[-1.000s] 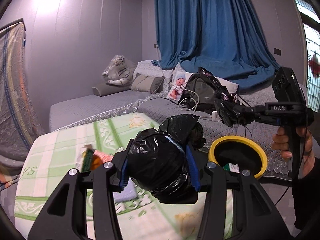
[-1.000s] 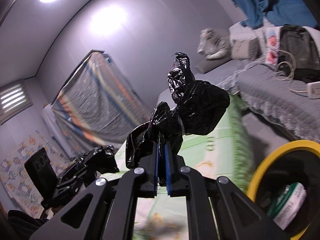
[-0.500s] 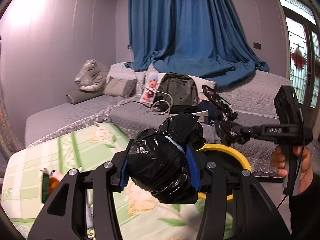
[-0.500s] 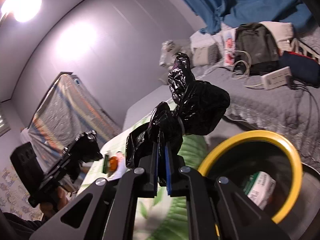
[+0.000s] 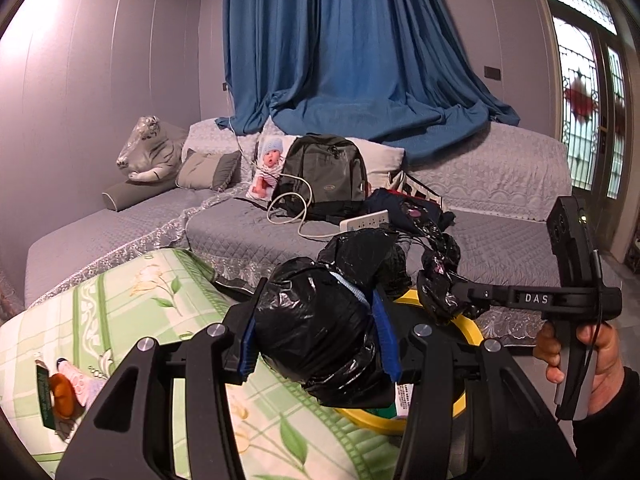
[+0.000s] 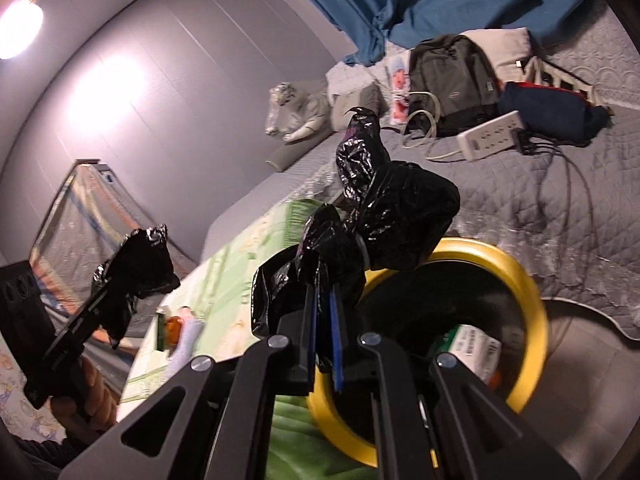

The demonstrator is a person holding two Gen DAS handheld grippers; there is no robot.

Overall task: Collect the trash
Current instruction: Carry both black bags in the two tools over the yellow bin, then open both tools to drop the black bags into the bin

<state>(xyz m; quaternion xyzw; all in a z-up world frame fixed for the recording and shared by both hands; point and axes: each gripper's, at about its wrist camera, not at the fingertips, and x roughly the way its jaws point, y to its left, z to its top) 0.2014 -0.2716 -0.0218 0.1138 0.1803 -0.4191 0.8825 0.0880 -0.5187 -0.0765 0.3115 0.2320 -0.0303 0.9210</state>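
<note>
My left gripper (image 5: 320, 336) is shut on a crumpled black plastic bag bundle (image 5: 316, 344), squeezed between its blue pads (image 5: 386, 332). Its jaws stand partly apart around the bundle. My right gripper (image 6: 325, 312) is shut on a second black bag (image 6: 396, 212), which sticks up past its tips. Both bags hang over or just beside the yellow-rimmed bin (image 6: 532, 288), whose rim (image 5: 470, 326) shows behind the left bundle. A green-and-white packet (image 6: 468, 344) lies inside the bin. In the left wrist view, the right gripper (image 5: 440, 292) comes in from the right, held by a hand (image 5: 592, 352).
A green floral-covered table (image 5: 120, 312) carries an orange item in a green wrapper (image 5: 56, 392) and a pale cloth. Behind the bin runs a grey quilted sofa (image 5: 240, 236) with a backpack (image 5: 324, 176), a power strip (image 6: 492, 136), cables, cushions and a plush tiger (image 5: 152, 152).
Both grippers have carried their bags rightward to the bin, which now sits closer and larger beneath them. The right gripper has sunk and rolled. Both grips are unchanged.
</note>
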